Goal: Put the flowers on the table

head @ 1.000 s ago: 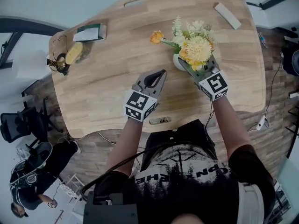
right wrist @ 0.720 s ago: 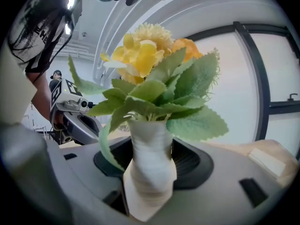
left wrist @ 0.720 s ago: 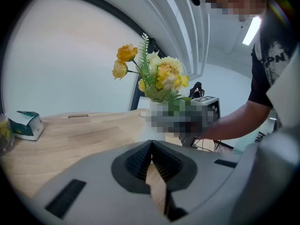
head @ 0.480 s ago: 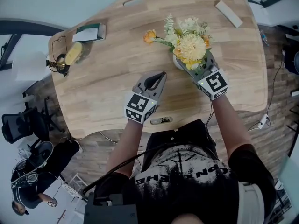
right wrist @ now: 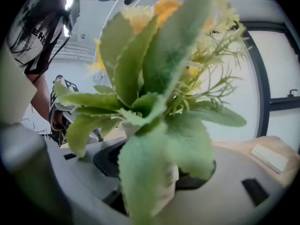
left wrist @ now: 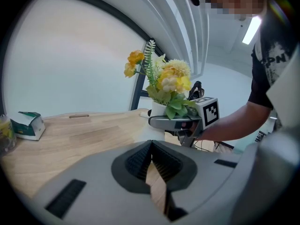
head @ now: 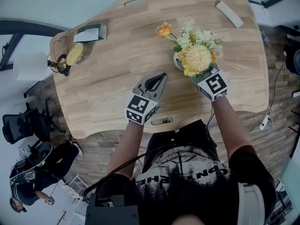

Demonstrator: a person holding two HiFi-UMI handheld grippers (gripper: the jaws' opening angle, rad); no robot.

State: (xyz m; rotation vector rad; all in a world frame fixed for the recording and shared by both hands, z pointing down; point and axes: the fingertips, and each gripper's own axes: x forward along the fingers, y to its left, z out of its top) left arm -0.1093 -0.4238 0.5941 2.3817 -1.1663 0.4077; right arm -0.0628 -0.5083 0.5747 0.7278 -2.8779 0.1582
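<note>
Flowers [head: 197,55], yellow and cream with one orange bloom leaning off to the left, sit in a white pot [head: 177,61] over the right-centre part of the wooden table [head: 108,78] in the head view. The right gripper [head: 200,76] reaches in at the pot from the near side. The left gripper [head: 161,78] is just beside it to the left, over bare wood. A green-and-white box [head: 89,33] lies near the far left corner, and a white block [head: 228,14] near the far right one.

In the left gripper view, that gripper's jaws are pressed together at the tips with nothing between them. Beyond them the bouquet stands upright, with the right gripper's jaws clasped round the lower part of the pot. I cannot tell whether the pot's base touches the wood.

In the right gripper view, green leaves fill most of the frame. Below them the pale pot is pinched between the two jaws.
</note>
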